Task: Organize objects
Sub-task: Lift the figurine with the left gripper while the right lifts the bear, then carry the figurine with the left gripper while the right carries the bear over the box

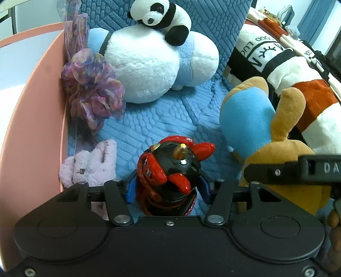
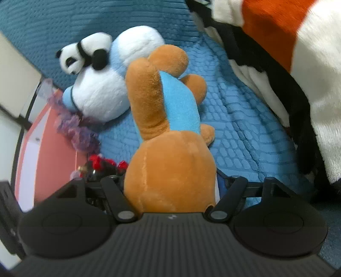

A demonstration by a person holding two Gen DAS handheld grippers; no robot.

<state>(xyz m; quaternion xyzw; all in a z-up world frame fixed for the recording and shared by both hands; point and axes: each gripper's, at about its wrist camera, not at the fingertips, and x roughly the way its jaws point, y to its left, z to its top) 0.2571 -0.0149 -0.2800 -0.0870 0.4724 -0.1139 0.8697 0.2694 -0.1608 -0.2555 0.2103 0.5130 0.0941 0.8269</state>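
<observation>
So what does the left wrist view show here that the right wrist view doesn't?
Only the left wrist view shows the lilac fluffy slippers by the pink wall, the printed lettering on the striped blanket, and the left gripper shut on the red and black figurine.

Only the right wrist view shows the right gripper shut on the brown and blue plush.

Both show the panda plush on the white and blue plush, the purple scrunchie and the blue quilted cover.
</observation>
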